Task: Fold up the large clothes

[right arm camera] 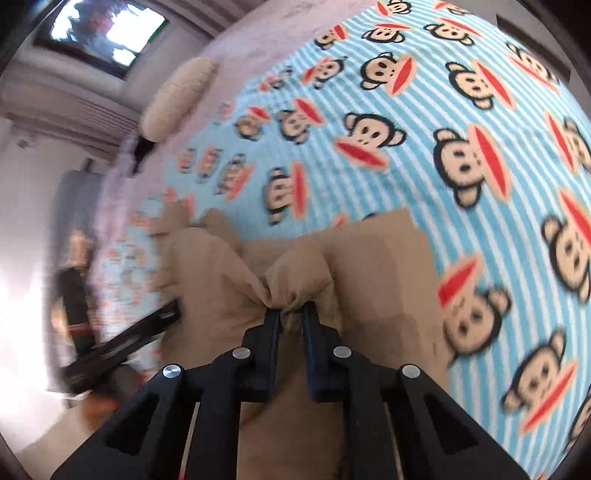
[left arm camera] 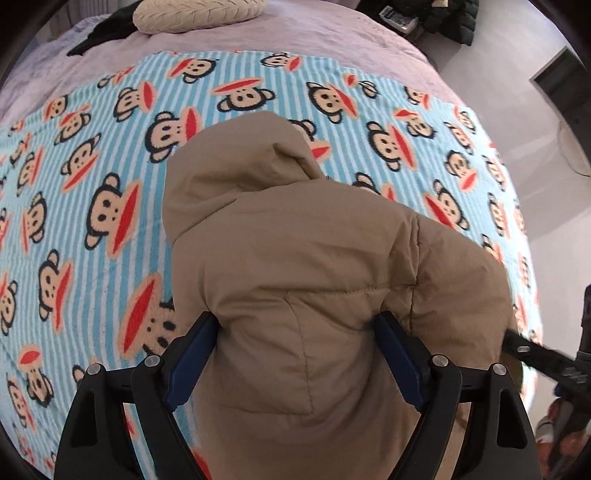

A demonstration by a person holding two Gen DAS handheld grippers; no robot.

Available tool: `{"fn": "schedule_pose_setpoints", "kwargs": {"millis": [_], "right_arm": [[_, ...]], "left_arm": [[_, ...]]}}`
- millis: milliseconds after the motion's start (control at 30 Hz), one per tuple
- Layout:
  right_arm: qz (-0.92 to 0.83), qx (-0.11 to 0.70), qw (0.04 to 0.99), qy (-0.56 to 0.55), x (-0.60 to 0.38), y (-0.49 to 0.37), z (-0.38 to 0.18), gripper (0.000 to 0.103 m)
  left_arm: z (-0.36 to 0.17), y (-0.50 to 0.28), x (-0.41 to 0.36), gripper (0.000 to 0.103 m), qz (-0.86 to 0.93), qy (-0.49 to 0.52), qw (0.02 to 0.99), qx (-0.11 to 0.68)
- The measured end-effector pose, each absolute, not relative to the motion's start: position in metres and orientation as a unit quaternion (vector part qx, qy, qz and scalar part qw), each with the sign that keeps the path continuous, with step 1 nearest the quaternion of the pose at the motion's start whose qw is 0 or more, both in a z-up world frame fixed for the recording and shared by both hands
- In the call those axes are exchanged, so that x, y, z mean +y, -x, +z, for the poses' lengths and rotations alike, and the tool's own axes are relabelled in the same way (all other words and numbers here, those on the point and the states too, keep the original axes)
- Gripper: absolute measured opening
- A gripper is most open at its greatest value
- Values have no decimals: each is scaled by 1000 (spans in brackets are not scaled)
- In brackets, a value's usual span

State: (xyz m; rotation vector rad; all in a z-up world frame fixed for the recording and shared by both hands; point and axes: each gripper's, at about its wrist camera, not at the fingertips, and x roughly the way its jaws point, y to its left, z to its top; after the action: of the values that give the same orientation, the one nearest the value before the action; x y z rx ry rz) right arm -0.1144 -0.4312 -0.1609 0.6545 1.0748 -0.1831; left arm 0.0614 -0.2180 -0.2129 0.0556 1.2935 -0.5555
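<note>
A tan padded hooded jacket (left arm camera: 314,240) lies on a blue striped monkey-print blanket (left arm camera: 92,184), its hood (left arm camera: 236,173) pointing away from me. My left gripper (left arm camera: 295,323) stands wide open astride the jacket's bulk, and the fabric fills the gap and touches both blue pads. In the right wrist view my right gripper (right arm camera: 291,308) is shut on a bunched pinch of the jacket (right arm camera: 376,266) near its edge. One black finger of the right gripper (left arm camera: 517,343) shows at the jacket's right side in the left wrist view.
The blanket (right arm camera: 424,110) covers a bed with a lilac cover (left arm camera: 314,37). A cream pillow (left arm camera: 195,14) and a dark garment (left arm camera: 107,29) lie at the far end. Pale floor (left arm camera: 535,147) runs along the bed's right edge. A window (right arm camera: 107,33) is beyond the pillow.
</note>
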Motion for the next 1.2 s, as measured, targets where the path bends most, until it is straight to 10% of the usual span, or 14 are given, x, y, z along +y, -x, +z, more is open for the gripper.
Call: {"fn": "schedule_pose_setpoints", "kwargs": {"millis": [1100, 1200], "right_arm": [[-74, 587, 764, -257, -395, 228, -193, 11], [-75, 590, 761, -259, -396, 221, -195, 12]], "left_arm": [[-167, 25, -145, 90, -224, -97, 762, 600], [-177, 40, -138, 103, -216, -101, 761, 604]]}}
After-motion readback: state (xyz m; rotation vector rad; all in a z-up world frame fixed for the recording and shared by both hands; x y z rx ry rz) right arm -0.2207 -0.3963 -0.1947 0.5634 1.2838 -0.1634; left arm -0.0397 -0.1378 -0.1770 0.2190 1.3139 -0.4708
